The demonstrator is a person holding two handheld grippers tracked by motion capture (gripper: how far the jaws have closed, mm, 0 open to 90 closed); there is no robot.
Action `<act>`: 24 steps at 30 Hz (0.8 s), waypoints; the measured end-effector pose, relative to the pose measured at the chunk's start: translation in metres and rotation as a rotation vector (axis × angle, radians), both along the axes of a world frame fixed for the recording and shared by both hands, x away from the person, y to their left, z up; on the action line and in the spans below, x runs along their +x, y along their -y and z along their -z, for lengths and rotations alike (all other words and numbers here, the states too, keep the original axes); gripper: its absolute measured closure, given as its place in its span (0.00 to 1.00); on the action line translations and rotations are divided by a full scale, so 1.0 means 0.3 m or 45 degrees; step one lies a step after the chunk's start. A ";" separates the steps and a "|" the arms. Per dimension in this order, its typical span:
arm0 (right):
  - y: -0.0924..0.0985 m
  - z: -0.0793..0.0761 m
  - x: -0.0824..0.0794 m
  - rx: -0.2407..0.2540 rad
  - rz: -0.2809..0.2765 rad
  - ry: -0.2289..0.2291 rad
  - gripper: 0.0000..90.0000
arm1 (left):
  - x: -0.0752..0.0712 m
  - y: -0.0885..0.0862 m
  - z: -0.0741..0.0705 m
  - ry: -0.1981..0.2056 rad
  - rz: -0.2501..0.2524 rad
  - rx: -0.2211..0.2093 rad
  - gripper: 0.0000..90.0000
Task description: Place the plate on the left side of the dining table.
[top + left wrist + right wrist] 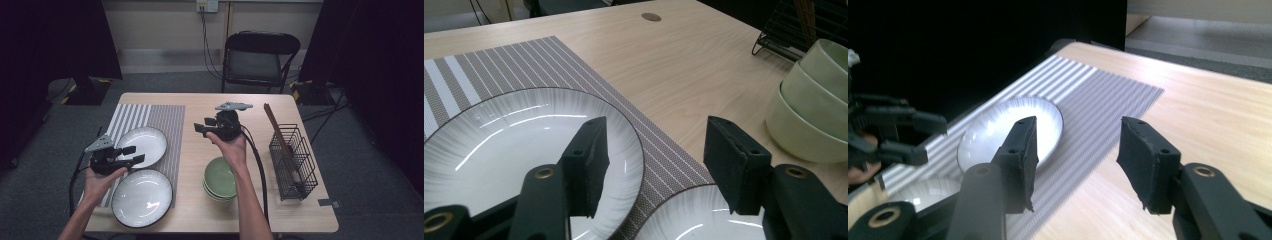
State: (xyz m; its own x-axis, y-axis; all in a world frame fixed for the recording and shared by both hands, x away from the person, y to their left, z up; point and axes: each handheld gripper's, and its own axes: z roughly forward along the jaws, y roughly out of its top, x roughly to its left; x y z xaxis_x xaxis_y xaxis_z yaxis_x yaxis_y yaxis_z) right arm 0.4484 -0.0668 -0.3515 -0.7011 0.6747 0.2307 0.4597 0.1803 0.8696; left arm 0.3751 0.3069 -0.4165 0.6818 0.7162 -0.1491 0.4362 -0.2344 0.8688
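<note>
Glazed white plates [141, 144] look heavy, slippery, fragile (2 on the mat [165, 120]); take a rim. Left claw [131, 154] and right claw [202, 125]: released, empty.

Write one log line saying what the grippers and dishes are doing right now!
left gripper: open, empty, over plates | right gripper: open, empty, above table | two plates on striped mat | green bowls stacked
</note>
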 end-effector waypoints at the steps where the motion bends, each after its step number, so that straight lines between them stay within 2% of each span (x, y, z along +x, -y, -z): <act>1: 0.028 0.015 -0.016 -0.001 -0.006 -0.009 0.53 | -0.025 0.008 0.012 0.016 0.007 0.041 0.47; 6: 0.097 0.049 -0.058 -0.009 0.007 -0.008 0.51 | -0.046 -0.020 0.043 -0.014 -0.008 0.054 0.47; 9: 0.131 0.077 -0.085 -0.021 0.011 -0.019 0.51 | -0.052 -0.034 0.064 -0.035 -0.021 0.040 0.47; 10: 0.142 0.087 -0.094 -0.015 0.014 -0.023 0.51 | -0.057 -0.038 0.069 -0.033 -0.026 0.059 0.47; 11: 0.153 0.097 -0.103 -0.013 0.013 -0.029 0.52 | -0.063 -0.040 0.077 -0.047 -0.029 0.045 0.47; 12: 0.163 0.105 -0.112 -0.007 0.014 -0.031 0.53 | -0.070 -0.038 0.084 -0.047 -0.036 0.049 0.47; 13: 0.173 0.114 -0.123 0.010 0.022 -0.032 0.53 | -0.077 -0.035 0.088 -0.043 -0.039 0.075 0.47; 14: 0.182 0.122 -0.131 0.019 0.024 -0.034 0.53 | -0.084 -0.028 0.094 -0.054 -0.027 0.056 0.46; 19: 0.211 0.163 -0.178 0.032 0.018 -0.048 0.56 | -0.121 0.013 0.105 -0.063 0.009 0.066 0.44; 20: 0.215 0.168 -0.184 0.033 0.015 -0.050 0.56 | -0.128 0.017 0.103 -0.036 0.016 0.085 0.44; 22: 0.222 0.180 -0.193 0.030 0.013 -0.058 0.62 | -0.136 0.022 0.102 -0.057 0.026 0.042 0.44; 24: 0.226 0.188 -0.198 0.030 0.005 -0.076 0.67 | -0.137 0.029 0.107 -0.051 0.015 0.060 0.44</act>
